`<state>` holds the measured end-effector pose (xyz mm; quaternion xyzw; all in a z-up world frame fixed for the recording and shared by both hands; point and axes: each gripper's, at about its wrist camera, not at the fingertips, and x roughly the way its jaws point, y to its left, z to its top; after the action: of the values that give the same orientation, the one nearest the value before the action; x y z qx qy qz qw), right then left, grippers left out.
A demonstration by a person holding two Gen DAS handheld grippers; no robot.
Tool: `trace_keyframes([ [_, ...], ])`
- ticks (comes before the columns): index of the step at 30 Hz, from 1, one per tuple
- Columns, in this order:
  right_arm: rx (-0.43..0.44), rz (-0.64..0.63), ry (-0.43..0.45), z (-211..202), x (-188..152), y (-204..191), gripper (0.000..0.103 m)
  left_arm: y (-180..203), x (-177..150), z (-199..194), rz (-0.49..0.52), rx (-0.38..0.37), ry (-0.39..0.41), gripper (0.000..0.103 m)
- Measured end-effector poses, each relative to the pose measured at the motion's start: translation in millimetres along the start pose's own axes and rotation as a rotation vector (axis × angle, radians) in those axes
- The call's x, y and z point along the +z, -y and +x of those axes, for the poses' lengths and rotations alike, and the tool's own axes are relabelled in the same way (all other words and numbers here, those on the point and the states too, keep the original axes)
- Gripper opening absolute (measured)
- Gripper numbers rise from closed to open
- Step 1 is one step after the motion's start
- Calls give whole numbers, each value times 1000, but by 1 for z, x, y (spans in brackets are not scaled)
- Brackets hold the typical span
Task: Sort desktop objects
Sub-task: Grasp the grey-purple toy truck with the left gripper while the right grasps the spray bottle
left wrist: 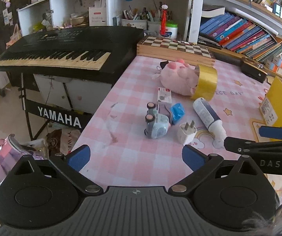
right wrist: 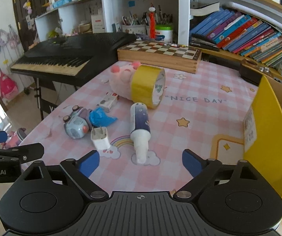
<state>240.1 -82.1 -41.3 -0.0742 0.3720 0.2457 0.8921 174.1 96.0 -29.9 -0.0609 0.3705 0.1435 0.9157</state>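
Right wrist view: right claw [right wrist: 140, 163] wide and empty near bottle [right wrist: 140, 122]; risk of rolling it into charger [right wrist: 100, 137] on bench [right wrist: 190, 118].

A pink-and-white checked tablecloth [right wrist: 190, 118] is showing stars and a rainbow. On it are lying a gold tape roll [right wrist: 147, 85], pink plush toy [right wrist: 121, 78], pale blue toy car [right wrist: 76, 124], white charger [right wrist: 100, 138], crumpled blue wrapper [right wrist: 100, 117].

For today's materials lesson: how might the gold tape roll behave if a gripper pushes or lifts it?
The gold tape roll stands on its rim against the pink plush toy, so a nudge would probably roll or topple it. Its hollow core suggests it is light, and its glossy surface may be slippery.
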Motion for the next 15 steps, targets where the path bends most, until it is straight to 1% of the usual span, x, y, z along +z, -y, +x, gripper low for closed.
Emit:
trace_keyframes([
  [6,0,-4,-27,27,16,4,84,5,17,28,14,-10,-3,100],
  [7,1,-1,-34,31,19,5,81,6,20,33,15,-14,-2,96],
  [8,2,0,-41,35,21,6,79,6,22,38,16,-23,1,88],
  [9,3,-1,-49,40,23,7,78,6,24,45,15,-33,-5,84],
  [11,7,-9,-63,48,26,8,74,6,30,57,8,-52,-25,66],
  [13,15,-14,-75,56,29,9,73,7,32,68,8,-71,-37,59],
  [15,24,-20,-85,63,32,10,72,11,34,77,28,-90,-54,57],
])
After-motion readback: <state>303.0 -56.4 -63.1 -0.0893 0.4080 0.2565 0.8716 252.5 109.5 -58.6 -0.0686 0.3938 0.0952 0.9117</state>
